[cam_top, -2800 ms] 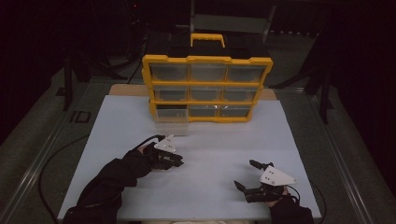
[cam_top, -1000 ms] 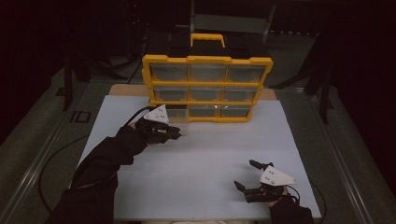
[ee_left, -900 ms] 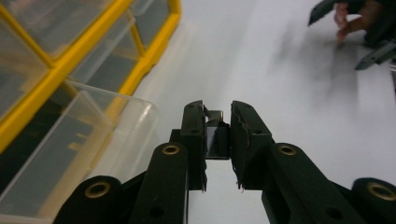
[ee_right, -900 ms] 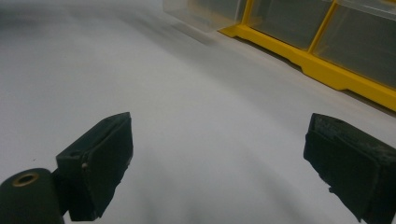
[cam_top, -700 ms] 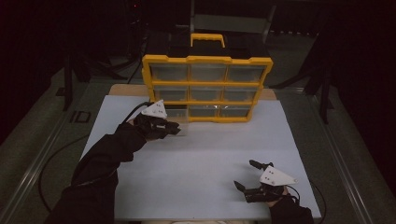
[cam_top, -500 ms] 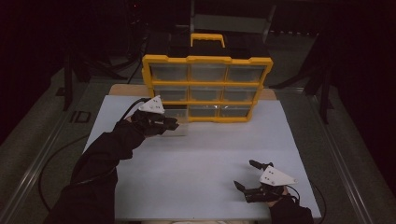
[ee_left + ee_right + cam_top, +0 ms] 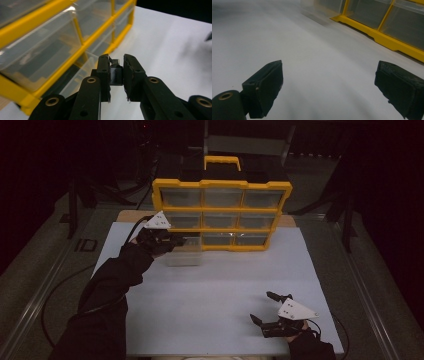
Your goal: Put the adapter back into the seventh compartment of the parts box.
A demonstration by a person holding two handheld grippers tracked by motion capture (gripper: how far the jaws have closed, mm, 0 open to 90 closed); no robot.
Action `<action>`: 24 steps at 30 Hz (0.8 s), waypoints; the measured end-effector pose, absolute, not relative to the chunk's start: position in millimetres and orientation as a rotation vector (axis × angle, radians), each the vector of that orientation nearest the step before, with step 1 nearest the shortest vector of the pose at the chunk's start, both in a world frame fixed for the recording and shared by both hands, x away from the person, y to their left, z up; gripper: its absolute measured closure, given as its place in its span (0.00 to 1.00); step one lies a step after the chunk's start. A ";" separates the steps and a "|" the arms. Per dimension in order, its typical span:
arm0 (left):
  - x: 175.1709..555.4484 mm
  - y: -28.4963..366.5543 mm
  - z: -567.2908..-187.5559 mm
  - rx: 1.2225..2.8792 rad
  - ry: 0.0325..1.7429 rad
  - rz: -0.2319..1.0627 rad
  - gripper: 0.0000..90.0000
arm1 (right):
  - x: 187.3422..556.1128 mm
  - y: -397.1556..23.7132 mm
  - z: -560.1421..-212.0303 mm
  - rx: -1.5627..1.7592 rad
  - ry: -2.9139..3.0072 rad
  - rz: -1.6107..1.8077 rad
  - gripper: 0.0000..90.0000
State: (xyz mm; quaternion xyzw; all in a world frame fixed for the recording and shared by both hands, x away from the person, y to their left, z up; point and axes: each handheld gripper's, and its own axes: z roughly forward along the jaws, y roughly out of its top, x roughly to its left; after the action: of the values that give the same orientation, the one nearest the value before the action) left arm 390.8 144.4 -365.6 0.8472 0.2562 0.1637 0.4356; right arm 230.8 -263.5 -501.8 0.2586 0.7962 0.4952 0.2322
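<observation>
Between the nearly closed jaws of the left gripper (image 7: 116, 75) sits a small dark part (image 7: 115, 74), pinched just above the pulled-out clear drawer (image 7: 183, 251) of the yellow organizer (image 7: 222, 215), so next likely comes lowering and releasing it inside, while the right gripper (image 7: 329, 90) rests agape and empty.

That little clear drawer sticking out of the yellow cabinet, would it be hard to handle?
The clear drawer looks like thin, stiff plastic, so probably light and rigid. Its glossy walls could be slippery. The left gripper pinches a small dark piece, so the grip looks narrow.
</observation>
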 end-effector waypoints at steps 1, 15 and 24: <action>391.4 145.1 -365.5 2.101 0.648 0.416 0.85 | 230.6 -263.1 -501.8 0.707 2.189 1.360 0.09; 401.6 143.7 -373.3 2.027 0.760 0.481 0.85 | 230.5 -262.7 -502.5 0.705 2.187 1.341 0.09; 408.9 141.6 -391.7 1.999 0.792 0.473 0.85 | 230.7 -263.2 -502.5 0.706 2.184 1.345 0.09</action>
State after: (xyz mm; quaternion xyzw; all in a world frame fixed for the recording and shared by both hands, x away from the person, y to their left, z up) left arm 408.9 141.6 -391.7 0.8094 0.3208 0.1915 0.4531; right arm 230.7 -263.2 -502.5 0.2579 0.7973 0.4909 0.2383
